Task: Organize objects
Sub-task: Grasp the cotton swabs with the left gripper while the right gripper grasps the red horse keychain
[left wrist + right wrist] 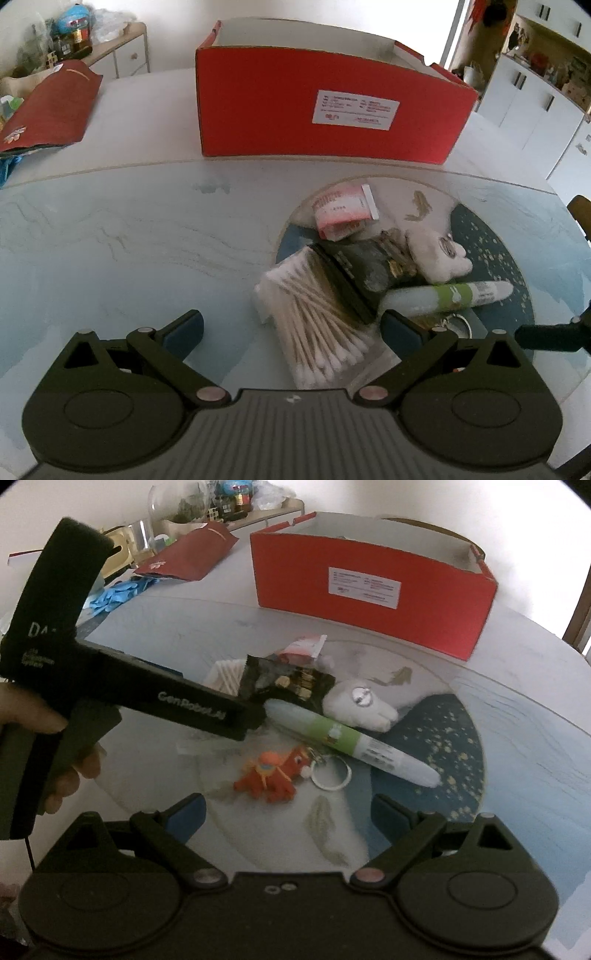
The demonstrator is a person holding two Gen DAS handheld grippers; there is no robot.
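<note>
Standing toward the far side of the desk (110, 229), the red box (325, 107) has its top open and bare surface in front of it, well apart from the clutter. Left of the pile, the desk is clear as far as the red pouch (51, 107) near the far left edge; in the right wrist view blue gloves (114, 592) lie just beside that pouch.

The pile sits in a tight cluster: swabs (314, 317) partly under a dark packet (354, 273), a green tube (450, 295) touching the packet, a white plush (439, 254) behind it, a pink packet (343, 212) nearest the box. An orange keychain (273, 775) with a ring lies apart, on the near side of the tube.

Left tongs (291, 328) are spread wide and hold nothing, hovering over the swabs; whether a pad touches them cannot be told. Right tongs (288, 812) are likewise wide open and empty, above the keychain, with the left tool's body crossing the view, a hand (55, 753) on its grip.
</note>
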